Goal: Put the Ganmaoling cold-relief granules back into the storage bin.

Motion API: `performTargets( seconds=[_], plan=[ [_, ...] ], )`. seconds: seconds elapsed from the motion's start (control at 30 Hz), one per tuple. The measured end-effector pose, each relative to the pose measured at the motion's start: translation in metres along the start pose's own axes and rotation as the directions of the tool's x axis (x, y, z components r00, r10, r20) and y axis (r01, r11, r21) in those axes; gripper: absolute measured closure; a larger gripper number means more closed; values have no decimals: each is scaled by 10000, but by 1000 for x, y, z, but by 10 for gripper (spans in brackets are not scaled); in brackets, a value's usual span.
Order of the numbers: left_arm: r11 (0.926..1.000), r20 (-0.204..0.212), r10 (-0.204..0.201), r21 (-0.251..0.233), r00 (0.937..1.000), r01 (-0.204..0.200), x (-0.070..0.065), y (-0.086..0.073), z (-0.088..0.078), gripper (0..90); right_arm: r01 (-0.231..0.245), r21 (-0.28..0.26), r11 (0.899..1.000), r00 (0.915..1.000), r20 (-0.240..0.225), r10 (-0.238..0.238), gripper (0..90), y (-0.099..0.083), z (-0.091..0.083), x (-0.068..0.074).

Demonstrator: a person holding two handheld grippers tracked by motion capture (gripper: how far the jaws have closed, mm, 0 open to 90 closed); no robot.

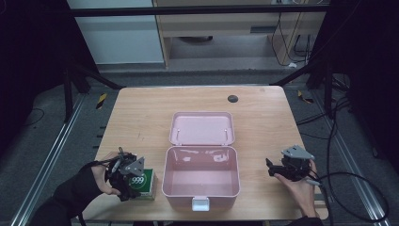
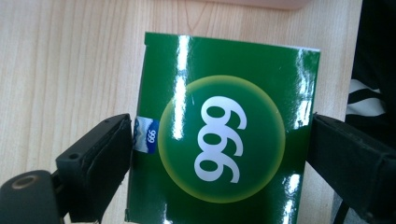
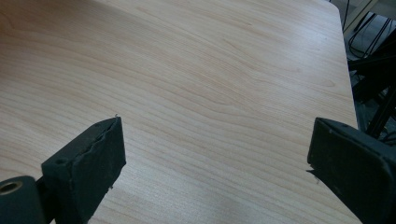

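Green carton (image 2: 224, 135), glossy, printed "999" in a yellow-ringed disc, lies flat on the wooden table (image 1: 141, 113) directly between the jaws of the left gripper (image 1: 133, 181). In the left gripper view the jaws stand at their widest: the left-hand pad sits at the carton's edge by a small blue sticker, the other pad at or just off the opposite edge; whether either pad presses cannot be told, and the jaws look spread rather than clamped. Long axis of the carton runs away from the claw, along the line of the jaws, so the pads face the two long sides and span the short width. Pink storage box (image 1: 201, 176), lid (image 1: 202, 128) thrown back and interior bare, stands just beyond the carton on the side toward the other hand. Right gripper (image 1: 277, 168), jaws wide with bare table between them, rests well apart on the far side of the pink box. Left hand is plainly the nearer to the carton; judged next requirement is a squeeze across the short width before any lift toward the box.
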State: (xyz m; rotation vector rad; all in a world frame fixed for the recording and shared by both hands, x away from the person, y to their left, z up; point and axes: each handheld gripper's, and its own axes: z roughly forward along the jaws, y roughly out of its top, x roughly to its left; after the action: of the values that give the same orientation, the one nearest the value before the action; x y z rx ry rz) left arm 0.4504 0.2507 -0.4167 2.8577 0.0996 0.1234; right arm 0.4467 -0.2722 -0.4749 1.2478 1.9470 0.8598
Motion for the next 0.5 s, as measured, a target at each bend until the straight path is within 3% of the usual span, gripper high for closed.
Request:
performTargets(
  seconds=[0.5],
  plan=[
    [9995, 357, -71, 304, 9993, 60, 5, -2, 18, 80, 83, 193, 9998, 10000, -20, -82, 45, -1, 2, 2]
  ],
)
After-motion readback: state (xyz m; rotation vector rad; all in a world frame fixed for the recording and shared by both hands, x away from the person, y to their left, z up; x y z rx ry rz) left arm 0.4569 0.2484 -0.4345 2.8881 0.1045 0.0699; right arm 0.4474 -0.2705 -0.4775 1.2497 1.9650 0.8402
